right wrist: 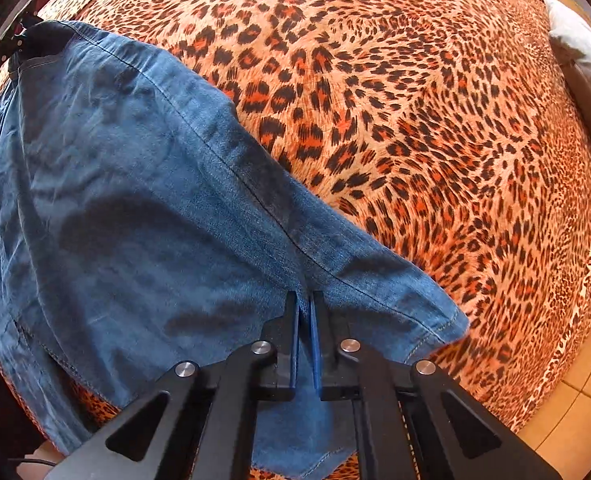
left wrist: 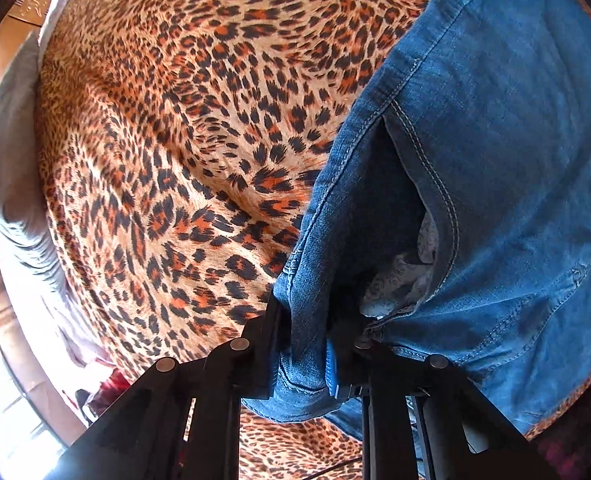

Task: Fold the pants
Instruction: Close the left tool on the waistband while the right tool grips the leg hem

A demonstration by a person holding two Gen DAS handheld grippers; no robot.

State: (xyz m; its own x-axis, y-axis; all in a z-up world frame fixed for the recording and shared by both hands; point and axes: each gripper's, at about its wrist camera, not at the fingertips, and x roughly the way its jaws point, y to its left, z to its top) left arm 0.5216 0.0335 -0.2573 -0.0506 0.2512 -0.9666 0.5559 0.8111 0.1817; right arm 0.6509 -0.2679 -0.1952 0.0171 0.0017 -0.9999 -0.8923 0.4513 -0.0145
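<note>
While blue denim pants (right wrist: 143, 208) fill the left half of the right wrist frame over a leopard-print bedspread (right wrist: 435, 120), the right gripper (right wrist: 306, 300) pinches a fabric fold at lower centre. At lower centre of the left wrist frame, the left gripper (left wrist: 315, 320) clamps the pants' waistband, near a pale pocket lining (left wrist: 403, 276).
</note>
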